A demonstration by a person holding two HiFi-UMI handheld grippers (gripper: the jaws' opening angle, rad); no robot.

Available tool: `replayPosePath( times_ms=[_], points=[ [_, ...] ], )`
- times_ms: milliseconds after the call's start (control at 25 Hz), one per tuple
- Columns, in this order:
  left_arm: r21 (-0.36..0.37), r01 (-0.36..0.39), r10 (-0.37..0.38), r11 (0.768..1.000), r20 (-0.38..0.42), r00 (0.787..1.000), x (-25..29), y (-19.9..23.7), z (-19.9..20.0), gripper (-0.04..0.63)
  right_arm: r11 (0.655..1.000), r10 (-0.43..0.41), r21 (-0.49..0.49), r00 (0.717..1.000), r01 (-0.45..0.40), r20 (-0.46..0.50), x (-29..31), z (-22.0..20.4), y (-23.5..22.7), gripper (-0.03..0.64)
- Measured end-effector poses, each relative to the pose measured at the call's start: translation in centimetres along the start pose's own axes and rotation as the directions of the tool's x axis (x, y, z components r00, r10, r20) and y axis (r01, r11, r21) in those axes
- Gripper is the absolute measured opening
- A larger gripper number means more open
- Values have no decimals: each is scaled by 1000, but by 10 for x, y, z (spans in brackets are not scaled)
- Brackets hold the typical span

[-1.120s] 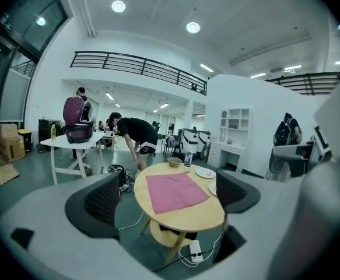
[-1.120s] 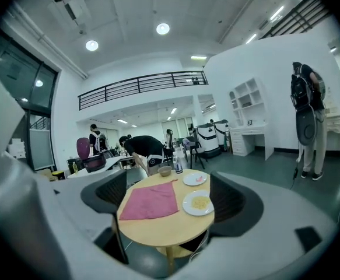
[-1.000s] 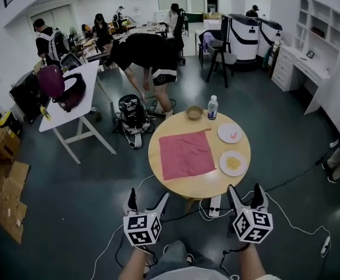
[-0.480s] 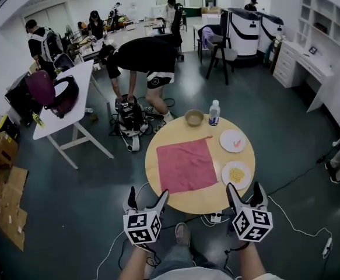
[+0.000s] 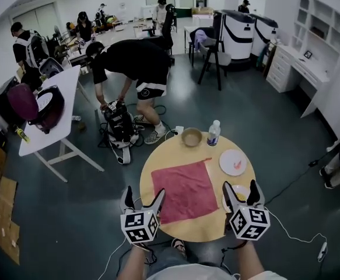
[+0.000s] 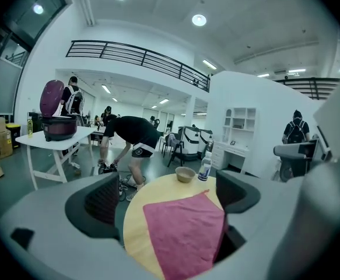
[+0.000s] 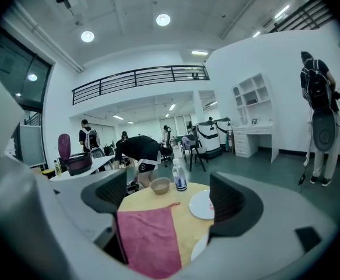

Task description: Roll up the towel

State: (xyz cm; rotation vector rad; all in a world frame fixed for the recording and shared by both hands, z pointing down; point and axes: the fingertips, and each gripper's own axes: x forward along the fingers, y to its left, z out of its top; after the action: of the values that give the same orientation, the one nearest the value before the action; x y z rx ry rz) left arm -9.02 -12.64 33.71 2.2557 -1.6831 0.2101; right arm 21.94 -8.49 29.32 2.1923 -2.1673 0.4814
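Observation:
A pink-red towel [image 5: 185,189] lies flat and unrolled on the round wooden table [image 5: 158,159]; it also shows in the left gripper view [image 6: 184,238] and the right gripper view [image 7: 149,241]. My left gripper [image 5: 143,199] hangs open over the table's near left edge, just left of the towel's near corner. My right gripper [image 5: 238,191] is open above the near right part of the table, beside the towel's right edge. Neither holds anything.
On the table's far side stand a bowl [image 5: 191,137] and a water bottle [image 5: 213,133]. A white plate [image 5: 233,162] lies at the right, another plate [image 5: 240,191] partly under my right gripper. A person [image 5: 129,69] bends over a bag [image 5: 118,124] beyond the table.
The table and towel have come closer in the head view; both grippers, earlier short of the table, now reach over its near edge. Both stay open.

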Motion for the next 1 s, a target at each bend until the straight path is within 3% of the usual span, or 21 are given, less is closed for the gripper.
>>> replayPosePath(
  times_ms=[480,680,760,800,1000],
  points=[
    [-37,62,-62,997,-21,998,49,9,-7,522,1000,20,-22,997,-21,-73,60,-9,12,445],
    [-48,36,-38,998,-55,998,43,8,-19,508,995,83,-50,990,-90,-117,71,-14,21,434],
    [-40,30,-33,999,-68,997,41,8,-24,454,990,117,-67,984,-127,-137,72,-19,24,422],
    [-36,35,-37,999,-72,997,40,6,-26,427,986,136,-78,980,-149,-147,72,-21,26,419],
    [-17,80,-81,997,-105,991,29,-4,-42,414,956,227,-129,944,-263,-241,66,-41,27,384]
  ],
)
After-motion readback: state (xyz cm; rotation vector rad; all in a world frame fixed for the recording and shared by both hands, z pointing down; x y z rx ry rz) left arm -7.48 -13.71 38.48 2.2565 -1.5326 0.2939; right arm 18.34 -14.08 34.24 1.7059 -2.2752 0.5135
